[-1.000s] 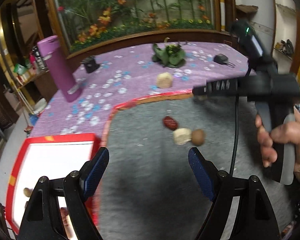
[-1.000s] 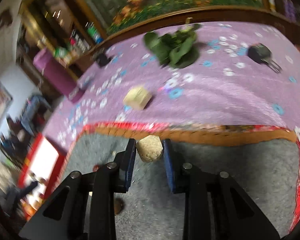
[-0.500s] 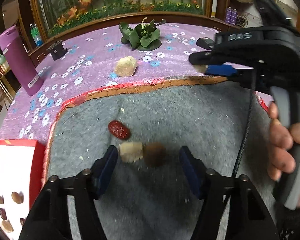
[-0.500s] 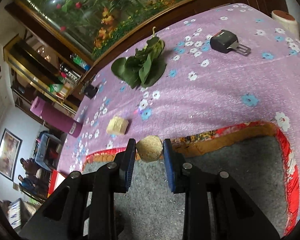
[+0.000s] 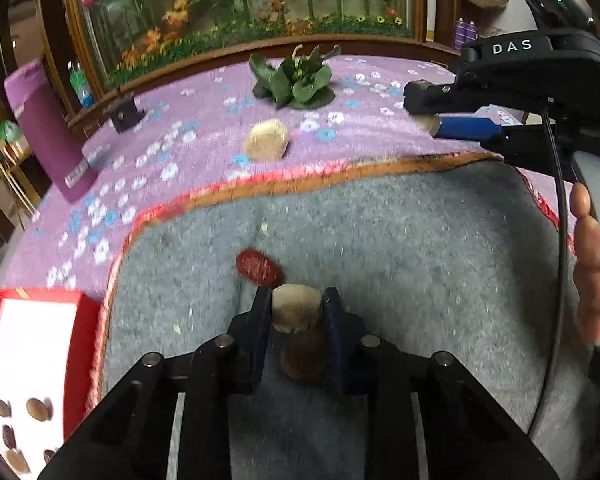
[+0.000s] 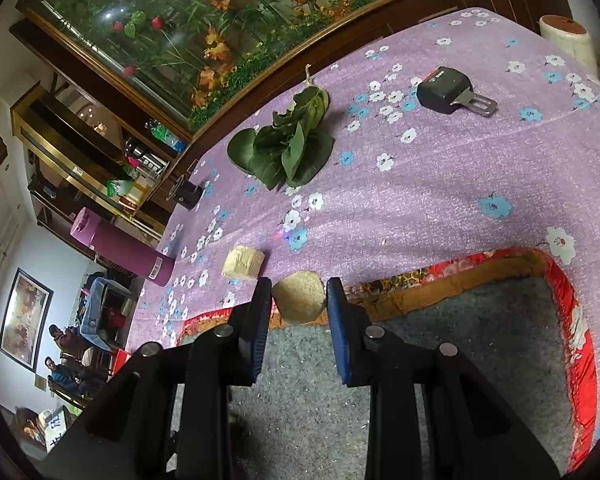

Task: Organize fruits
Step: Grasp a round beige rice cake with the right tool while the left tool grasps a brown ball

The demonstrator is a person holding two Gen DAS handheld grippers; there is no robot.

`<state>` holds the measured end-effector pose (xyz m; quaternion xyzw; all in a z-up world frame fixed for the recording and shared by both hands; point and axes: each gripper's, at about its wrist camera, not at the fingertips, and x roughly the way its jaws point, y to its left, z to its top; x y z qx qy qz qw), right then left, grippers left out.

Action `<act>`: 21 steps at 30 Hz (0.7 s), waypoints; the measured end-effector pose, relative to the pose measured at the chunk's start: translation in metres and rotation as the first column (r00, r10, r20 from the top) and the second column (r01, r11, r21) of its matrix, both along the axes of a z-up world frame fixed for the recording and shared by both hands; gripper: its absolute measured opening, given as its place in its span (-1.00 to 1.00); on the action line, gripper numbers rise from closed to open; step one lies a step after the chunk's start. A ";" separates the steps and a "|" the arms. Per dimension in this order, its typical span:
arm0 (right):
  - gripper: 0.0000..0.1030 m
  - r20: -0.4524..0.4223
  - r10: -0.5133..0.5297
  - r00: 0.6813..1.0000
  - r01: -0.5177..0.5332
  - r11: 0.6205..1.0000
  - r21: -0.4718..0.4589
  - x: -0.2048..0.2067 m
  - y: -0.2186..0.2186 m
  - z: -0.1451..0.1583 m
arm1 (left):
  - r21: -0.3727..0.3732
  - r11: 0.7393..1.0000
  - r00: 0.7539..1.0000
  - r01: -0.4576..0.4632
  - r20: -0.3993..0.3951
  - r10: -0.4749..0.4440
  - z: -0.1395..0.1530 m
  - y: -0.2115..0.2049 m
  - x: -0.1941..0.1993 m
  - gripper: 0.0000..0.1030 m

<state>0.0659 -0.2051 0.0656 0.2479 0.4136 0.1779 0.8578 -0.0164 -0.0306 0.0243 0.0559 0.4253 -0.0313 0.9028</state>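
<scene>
Gripping: left gripper (image 5: 296,308) pinches pale fruit piece (image 5: 296,310) on grey mat (image 5: 420,260) beside red date (image 5: 258,267); right gripper (image 6: 299,300) clamps tan fruit chunk (image 6: 299,297) aloft; lift straight, sparing brown fruit (image 5: 304,360), toward red tray (image 5: 88,320).

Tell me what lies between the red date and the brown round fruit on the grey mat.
In the left wrist view, a pale beige chunk sits between the red date and the brown round fruit, clamped by the left gripper.
</scene>
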 end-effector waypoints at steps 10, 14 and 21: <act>-0.43 -0.002 0.000 1.000 0.000 1.000 -0.005 0.000 0.001 0.000 | -0.036 0.999 0.998 -0.016 -0.055 0.014 -0.002 0.008 -0.006 -0.07; -0.43 -0.004 0.001 1.000 -0.001 1.000 -0.007 0.000 0.002 0.000 | -0.013 1.000 0.999 -0.006 -0.034 0.006 -0.004 0.003 -0.006 -0.02; -0.43 0.006 0.019 1.000 -0.019 1.000 -0.022 -0.002 0.009 0.000 | -0.021 1.000 1.000 0.006 -0.013 -0.006 -0.003 0.004 -0.009 -0.56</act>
